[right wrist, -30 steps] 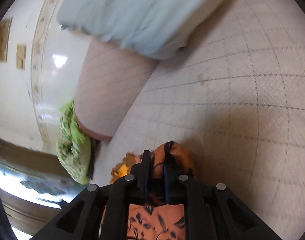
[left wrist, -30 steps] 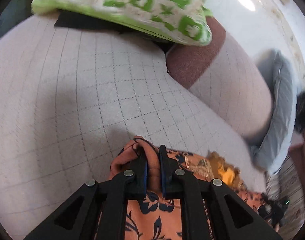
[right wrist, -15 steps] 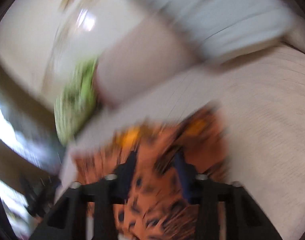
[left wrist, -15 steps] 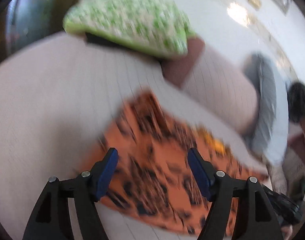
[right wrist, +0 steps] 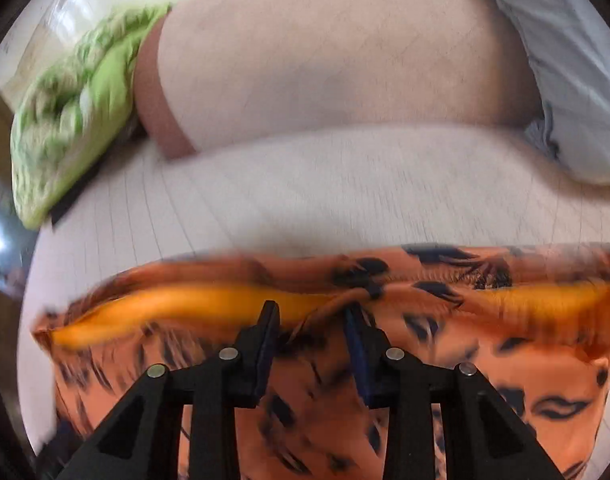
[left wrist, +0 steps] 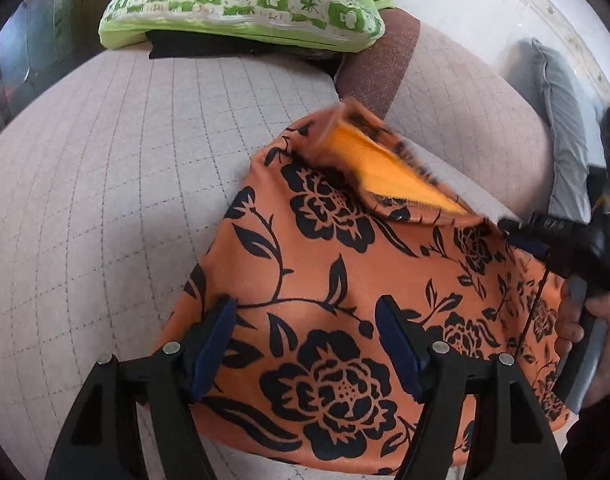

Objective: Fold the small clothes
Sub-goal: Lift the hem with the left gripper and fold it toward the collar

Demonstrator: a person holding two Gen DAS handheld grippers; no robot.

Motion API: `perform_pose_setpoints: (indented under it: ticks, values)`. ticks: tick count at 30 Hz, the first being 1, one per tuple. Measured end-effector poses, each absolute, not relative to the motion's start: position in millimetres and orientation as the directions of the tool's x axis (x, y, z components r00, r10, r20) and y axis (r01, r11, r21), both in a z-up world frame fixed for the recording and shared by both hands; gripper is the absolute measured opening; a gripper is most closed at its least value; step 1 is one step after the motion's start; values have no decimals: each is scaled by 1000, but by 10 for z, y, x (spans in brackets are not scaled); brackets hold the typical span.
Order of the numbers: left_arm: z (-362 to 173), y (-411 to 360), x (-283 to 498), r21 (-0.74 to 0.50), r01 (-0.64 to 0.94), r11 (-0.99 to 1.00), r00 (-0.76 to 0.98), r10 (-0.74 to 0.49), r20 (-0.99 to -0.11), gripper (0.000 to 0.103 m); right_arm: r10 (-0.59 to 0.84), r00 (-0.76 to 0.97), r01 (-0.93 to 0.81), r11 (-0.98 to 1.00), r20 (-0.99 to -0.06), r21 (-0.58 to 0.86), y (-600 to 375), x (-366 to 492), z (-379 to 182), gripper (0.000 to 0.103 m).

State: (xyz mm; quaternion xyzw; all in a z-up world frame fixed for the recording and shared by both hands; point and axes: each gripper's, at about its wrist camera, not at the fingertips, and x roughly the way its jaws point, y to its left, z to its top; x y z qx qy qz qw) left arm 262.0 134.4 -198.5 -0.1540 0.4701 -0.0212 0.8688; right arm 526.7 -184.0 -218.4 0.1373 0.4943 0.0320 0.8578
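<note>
An orange garment (left wrist: 325,280) with a black flower print lies spread on the beige quilted sofa seat (left wrist: 105,200). Its far edge is turned over, showing the yellow lining (left wrist: 385,172). My left gripper (left wrist: 305,340) hovers open over the near part of the cloth, nothing between its blue pads. In the right wrist view, which is blurred, my right gripper (right wrist: 311,332) is over the garment (right wrist: 505,380) by the yellow lining (right wrist: 185,308). Its jaws are opening, with a gap between them and cloth below. The left wrist view shows the right gripper (left wrist: 521,236) held by a hand (left wrist: 597,320) at the garment's right edge.
A green and white patterned cushion (left wrist: 245,0) rests on a black cloth (left wrist: 193,46) at the far end of the seat. The sofa backrest (left wrist: 465,112) rises behind the garment, with a grey-blue cushion (left wrist: 561,120) leaning on it. Bare seat lies to the left.
Both grippers were shut on a bunched edge of the garment. They have let go and drawn back, the left one opening wide. The garment now lies spread out, and the right gripper has rolled.
</note>
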Motion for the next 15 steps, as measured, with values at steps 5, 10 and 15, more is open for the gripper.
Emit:
perform_pose_setpoints:
  ticks: [5, 10, 15]
  values:
    - [-1947, 1622, 2620, -298, -163, 941, 577, -155, -802, 73, 426, 519, -177, 902, -741, 395, -1057, 5009, -1954, 38]
    - [-2031, 1827, 2602, -282, -225, 933, 538, -122, -834, 73, 449, 384, -234, 893, -807, 385, -252, 5189, -2446, 39]
    - [-2082, 1904, 2642, -262, -242, 934, 522, -102, -847, 73, 431, 467, -112, 895, -772, 433, -367, 5557, -2454, 37]
